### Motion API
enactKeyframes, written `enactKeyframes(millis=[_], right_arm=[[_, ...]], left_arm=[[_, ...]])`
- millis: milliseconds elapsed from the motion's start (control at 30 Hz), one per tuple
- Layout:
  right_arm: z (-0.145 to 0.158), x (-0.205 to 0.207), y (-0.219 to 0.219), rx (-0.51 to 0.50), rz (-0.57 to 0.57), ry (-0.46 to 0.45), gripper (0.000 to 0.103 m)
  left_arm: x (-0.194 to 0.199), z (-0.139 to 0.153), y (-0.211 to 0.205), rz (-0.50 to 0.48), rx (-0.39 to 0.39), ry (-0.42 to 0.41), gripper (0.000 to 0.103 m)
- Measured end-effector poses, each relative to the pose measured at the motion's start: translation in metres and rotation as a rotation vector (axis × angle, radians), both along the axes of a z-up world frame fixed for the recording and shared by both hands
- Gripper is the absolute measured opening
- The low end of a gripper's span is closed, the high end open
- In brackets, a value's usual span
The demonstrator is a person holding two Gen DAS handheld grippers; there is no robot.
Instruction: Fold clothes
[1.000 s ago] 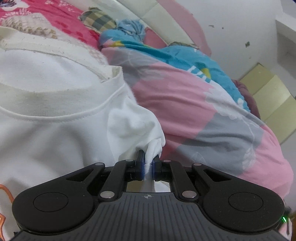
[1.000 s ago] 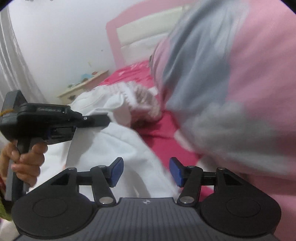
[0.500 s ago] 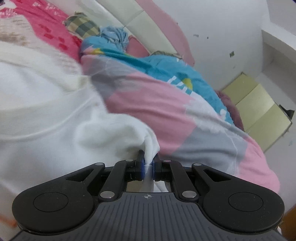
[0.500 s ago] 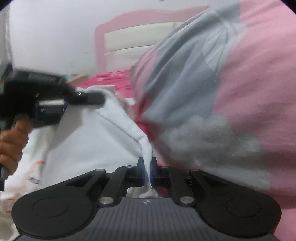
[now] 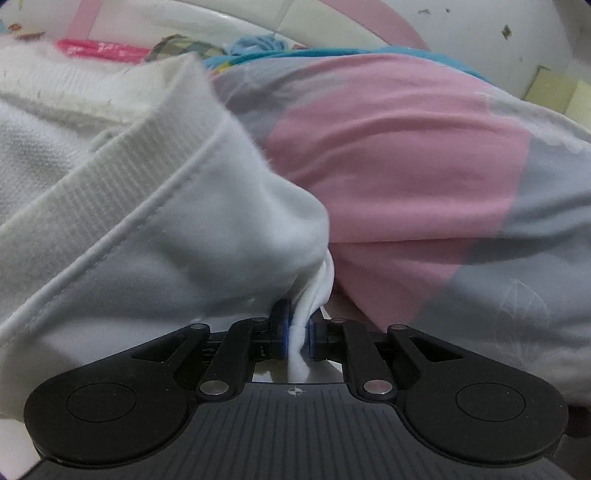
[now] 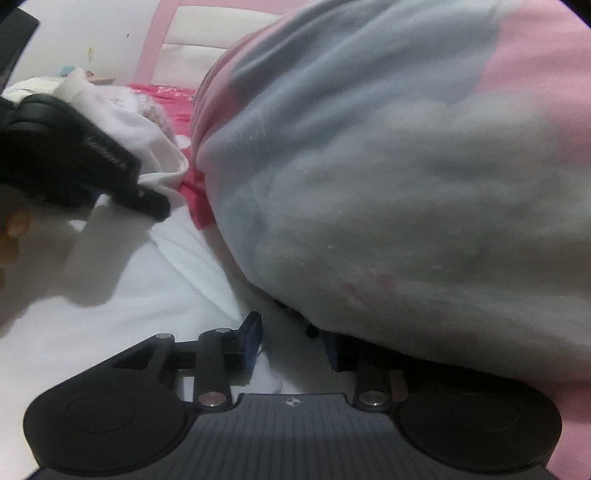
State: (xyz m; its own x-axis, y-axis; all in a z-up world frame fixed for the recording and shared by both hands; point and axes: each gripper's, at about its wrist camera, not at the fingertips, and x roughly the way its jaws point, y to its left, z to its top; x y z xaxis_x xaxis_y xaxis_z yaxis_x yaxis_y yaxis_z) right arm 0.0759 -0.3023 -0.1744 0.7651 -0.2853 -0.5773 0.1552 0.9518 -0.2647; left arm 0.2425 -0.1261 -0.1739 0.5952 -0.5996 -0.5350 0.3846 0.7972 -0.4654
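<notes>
Pinching a bunched fold of a white garment (image 5: 155, 236), the left hand-held gripper (image 5: 297, 338) has its blue pads clenched on the cloth, which trails out between them toward the camera. Its jaws have just eased apart a little, with the cloth between them. The garment fills the left half of this view, with a ribbed band (image 5: 92, 192) and a stitched seam running across it. It lies on the bed, against a pink and grey quilt (image 5: 406, 166) that bulges up on the right. Far behind are a cream and pink headboard (image 5: 236, 14) and a white wall (image 5: 480, 22).

In the right wrist view, the right hand-held gripper (image 6: 291, 341) is released: its jaws have just been opening and stand apart over the white garment (image 6: 147, 295), gripping nothing. Its right finger is partly tucked under the quilt (image 6: 406, 166), which fills the right side. At the left, the left hand-held gripper (image 6: 155, 201) reaches in, held by a person's hand (image 6: 11, 236) at the frame edge. A red sheet (image 6: 177, 92) shows farther back on the bed.
</notes>
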Motion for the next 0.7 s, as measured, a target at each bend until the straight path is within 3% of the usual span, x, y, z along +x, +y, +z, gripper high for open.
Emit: enactKeyframes(millis=[100, 233, 333, 533, 600, 700], right_arm=[[0.012, -0.026, 0.004, 0.064, 0.028, 0.01, 0.047], [0.032, -0.07, -0.008, 0.187, 0.056, 0.006, 0.049], [0.036, -0.093, -0.021, 0.285, 0.039, 0.027, 0.048], [0.039, -0.111, -0.04, 0.495, 0.02, 0.025, 0.038], [0.038, -0.106, -0.044, 0.555, 0.004, 0.038, 0.03], [0.04, -0.106, -0.049, 0.635, -0.022, 0.059, 0.028]], left_arm=[[0.006, 0.002, 0.007, 0.006, -0.05, 0.059, 0.014], [0.017, 0.007, 0.018, -0.007, -0.1, 0.186, 0.035], [0.022, 0.009, 0.025, -0.034, -0.139, 0.295, 0.041], [0.015, 0.008, 0.051, -0.042, -0.285, 0.449, 0.051], [0.005, 0.007, 0.061, -0.044, -0.305, 0.475, 0.051], [-0.02, 0.01, 0.076, -0.077, -0.282, 0.488, 0.052]])
